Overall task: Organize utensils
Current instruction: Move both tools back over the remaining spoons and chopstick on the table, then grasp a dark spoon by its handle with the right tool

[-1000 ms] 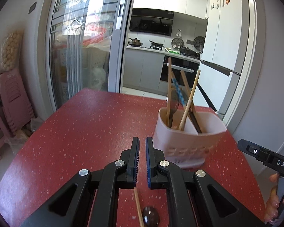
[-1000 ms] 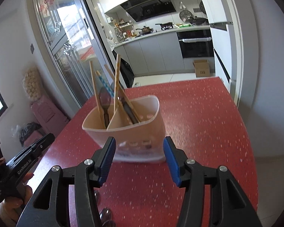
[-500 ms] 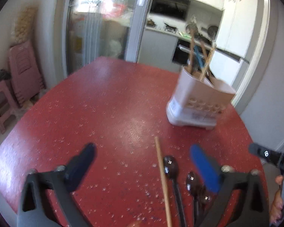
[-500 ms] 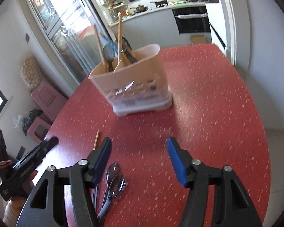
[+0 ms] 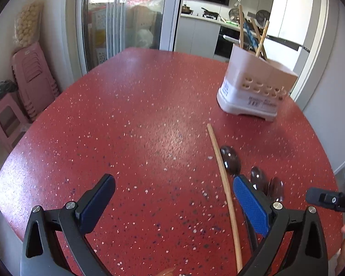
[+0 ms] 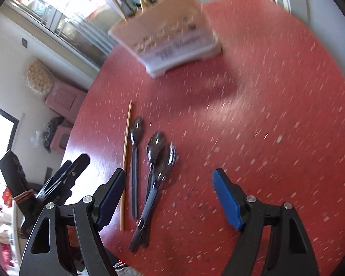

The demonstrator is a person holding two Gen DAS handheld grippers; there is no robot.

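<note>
Red bench, left hand-held gripper wide open, empty, right hand-held gripper just opening over spoons, chopstick beside, holder beyond

A wooden chopstick is lying flat, pointing far. Three dark spoons are lying just right of it. The white holder is standing far right, holding upright utensils.

Sunlit kitchen, glass door, pink stools.
</note>
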